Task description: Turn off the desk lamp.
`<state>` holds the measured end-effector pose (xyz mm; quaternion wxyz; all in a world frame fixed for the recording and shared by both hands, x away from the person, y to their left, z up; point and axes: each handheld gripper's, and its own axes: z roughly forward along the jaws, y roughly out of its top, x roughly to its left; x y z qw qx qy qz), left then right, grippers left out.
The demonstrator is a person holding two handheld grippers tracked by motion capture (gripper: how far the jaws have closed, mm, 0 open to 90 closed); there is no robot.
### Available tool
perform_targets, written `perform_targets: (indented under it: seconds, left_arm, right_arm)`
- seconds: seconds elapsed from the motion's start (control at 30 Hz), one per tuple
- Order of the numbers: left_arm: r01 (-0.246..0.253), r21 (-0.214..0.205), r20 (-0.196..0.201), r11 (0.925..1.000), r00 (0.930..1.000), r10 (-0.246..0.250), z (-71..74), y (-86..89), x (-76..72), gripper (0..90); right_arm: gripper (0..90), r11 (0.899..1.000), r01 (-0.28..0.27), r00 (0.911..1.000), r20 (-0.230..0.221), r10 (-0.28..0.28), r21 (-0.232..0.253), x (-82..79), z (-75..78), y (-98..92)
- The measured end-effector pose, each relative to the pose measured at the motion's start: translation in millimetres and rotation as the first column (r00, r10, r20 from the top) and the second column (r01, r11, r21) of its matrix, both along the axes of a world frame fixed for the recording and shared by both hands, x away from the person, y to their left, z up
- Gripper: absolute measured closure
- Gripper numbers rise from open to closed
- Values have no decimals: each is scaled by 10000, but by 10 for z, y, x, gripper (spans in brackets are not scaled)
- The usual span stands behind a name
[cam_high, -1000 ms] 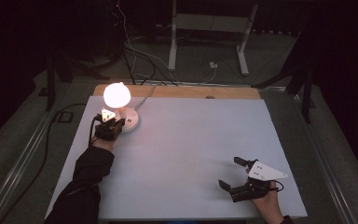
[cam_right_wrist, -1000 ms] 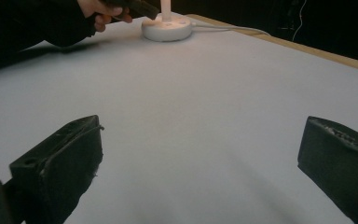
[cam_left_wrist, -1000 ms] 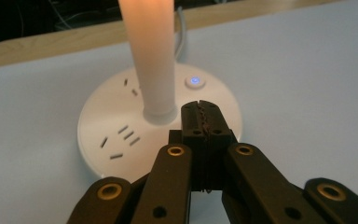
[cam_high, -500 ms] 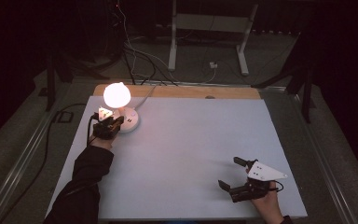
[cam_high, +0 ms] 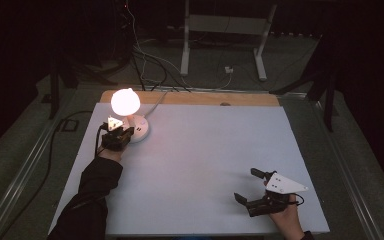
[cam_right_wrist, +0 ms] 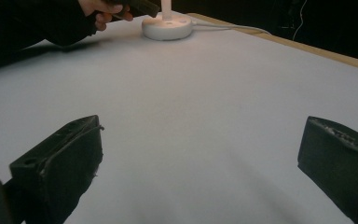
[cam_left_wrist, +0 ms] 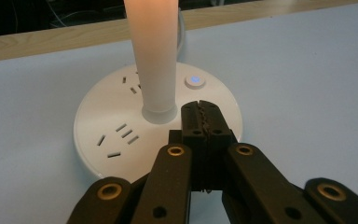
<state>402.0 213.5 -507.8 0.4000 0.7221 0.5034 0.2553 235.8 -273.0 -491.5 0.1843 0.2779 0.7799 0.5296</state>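
We note black two-jaw grippers with brass-coloured pivot screws, serrated pads, grey triangular plates, and a dark left sleeve.

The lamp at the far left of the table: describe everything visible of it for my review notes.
The lamp is lit, its rounded shade glowing warm white on an upright pale stem. Its round white base, plastic by the look, carries socket slots and a small button with a blue light. A white cable runs off its far side. It stands on the white table. The shut left gripper sits just above the base beside the stem; contact is unclear.
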Motion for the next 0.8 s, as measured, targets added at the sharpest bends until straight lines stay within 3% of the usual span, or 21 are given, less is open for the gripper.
perform_targets:
  seconds: [0.43,0.8]
  left_arm:
    - [-26,98,-233,9999,9997,29,-64,14,19,900]
    - [-34,559,-102,9984,9999,40,-74,-22,19,900]
  right_arm:
    - [0,10000,-9,10000,-25,9,8,3,-1,3]
    - [0,10000,-10,10000,-41,10,-8,0,-4,8]
